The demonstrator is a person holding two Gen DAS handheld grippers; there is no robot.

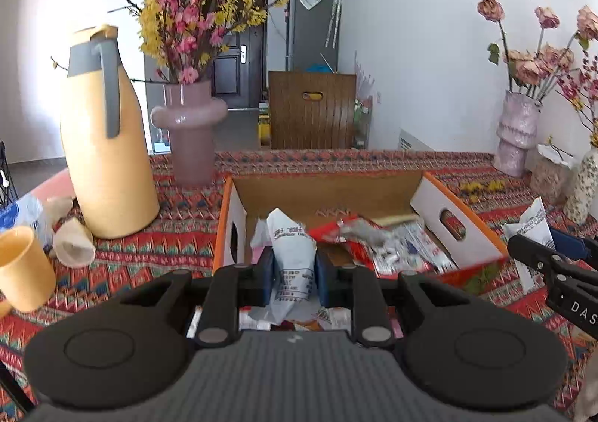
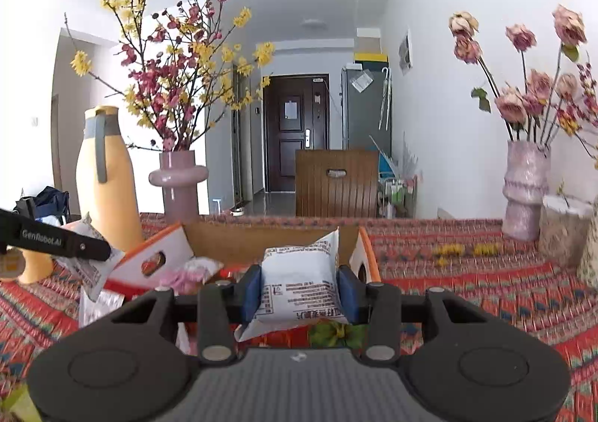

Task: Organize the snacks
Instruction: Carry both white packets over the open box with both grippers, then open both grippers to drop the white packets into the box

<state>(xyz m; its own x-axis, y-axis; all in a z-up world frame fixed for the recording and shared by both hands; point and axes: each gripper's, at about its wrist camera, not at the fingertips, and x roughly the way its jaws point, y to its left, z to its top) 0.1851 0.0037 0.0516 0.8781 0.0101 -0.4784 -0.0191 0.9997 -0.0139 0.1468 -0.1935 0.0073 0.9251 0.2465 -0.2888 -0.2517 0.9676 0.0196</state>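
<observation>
Right, lots of clutter round the work area: tall yellow jug (image 1: 106, 145) w/ grey handle stands left of the cardboard box (image 1: 429, 194), a mauve glass vase (image 1: 190, 134) w/ pink and yellow blossom twigs just behind it, a yellow cup (image 1: 20, 269) and a tipped beige cup (image 1: 73, 242) at far left, a textured pink vase (image 2: 525, 186) w/ dried roses far right, all on a red patterned woven cloth (image 2: 467, 280). Box is open-topped, orange-edged, w/ oval handle cut-outs in its white side walls; inside lie crinkly red and clear wrappers (image 1: 377, 246), heaped, nothing blocking its mouth. Left gripper (image 1: 295, 274) is clamped tight on a white crumpled snack packet (image 1: 291, 254), held in front of the box's near edge, long axis roughly upright, top end pointing up and a bit away. Right gripper (image 2: 301, 291) is pinching a puffy white pillow-pack (image 2: 299, 280) w/ printed text, blue pads pressing both sides; its long axis runs away from the camera toward the box, crimped far corner tilted up. Both packs look like soft plastic film; the left one wrinkled, the right one smooth and air-filled
</observation>
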